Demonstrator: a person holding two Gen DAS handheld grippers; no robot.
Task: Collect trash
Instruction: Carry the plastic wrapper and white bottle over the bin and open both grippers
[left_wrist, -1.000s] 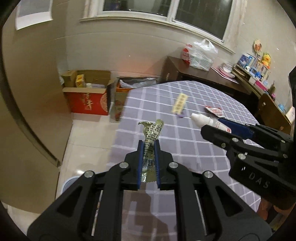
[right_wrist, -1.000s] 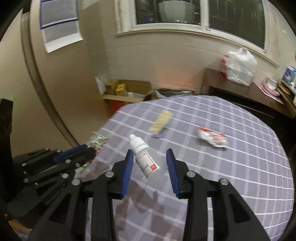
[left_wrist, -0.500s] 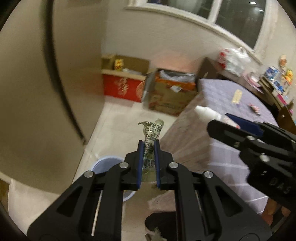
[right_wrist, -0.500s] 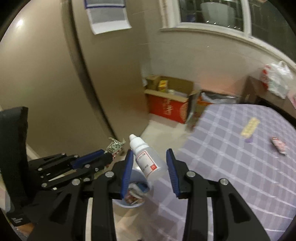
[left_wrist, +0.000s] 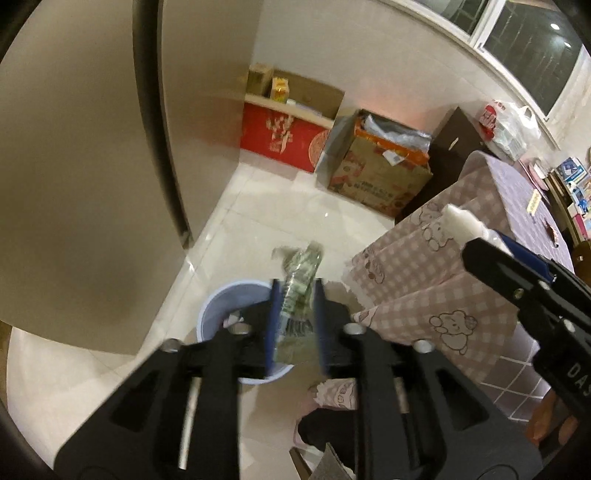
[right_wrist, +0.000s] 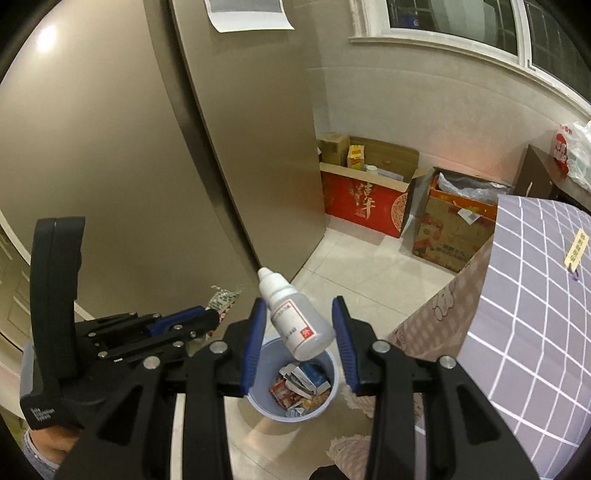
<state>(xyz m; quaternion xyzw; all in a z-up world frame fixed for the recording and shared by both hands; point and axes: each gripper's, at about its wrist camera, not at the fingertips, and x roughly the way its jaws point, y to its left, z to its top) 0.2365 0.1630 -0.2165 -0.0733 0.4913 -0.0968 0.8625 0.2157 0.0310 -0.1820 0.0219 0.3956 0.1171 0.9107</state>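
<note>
Tiled floor (left_wrist: 280, 206): bin (right_wrist: 258, 398) below; left tool (left_wrist: 295, 295) opening around wrapper (left_wrist: 299, 273); right tool (right_wrist: 299, 321) grips bottle (right_wrist: 295, 321).

Red carton (right_wrist: 364, 206) and brown cardboard box (left_wrist: 380, 177) side by side against the far wall, white plastic bag (left_wrist: 511, 127) up on the dark cabinet (left_wrist: 452, 142), paper sheet (right_wrist: 249, 14) on the tall door.

The floor (right_wrist: 369, 266) has pale shiny tiles. A big brown door (right_wrist: 110, 147) fills the left side, with a paper (right_wrist: 247, 14) stuck on it. A red box (right_wrist: 364, 208) and a brown box (right_wrist: 450, 236) stand by the white wall (right_wrist: 406, 110). The window (right_wrist: 461, 26) is dark. A checked cloth (right_wrist: 524, 295) covers the tabletop and hangs over its edge.
</note>
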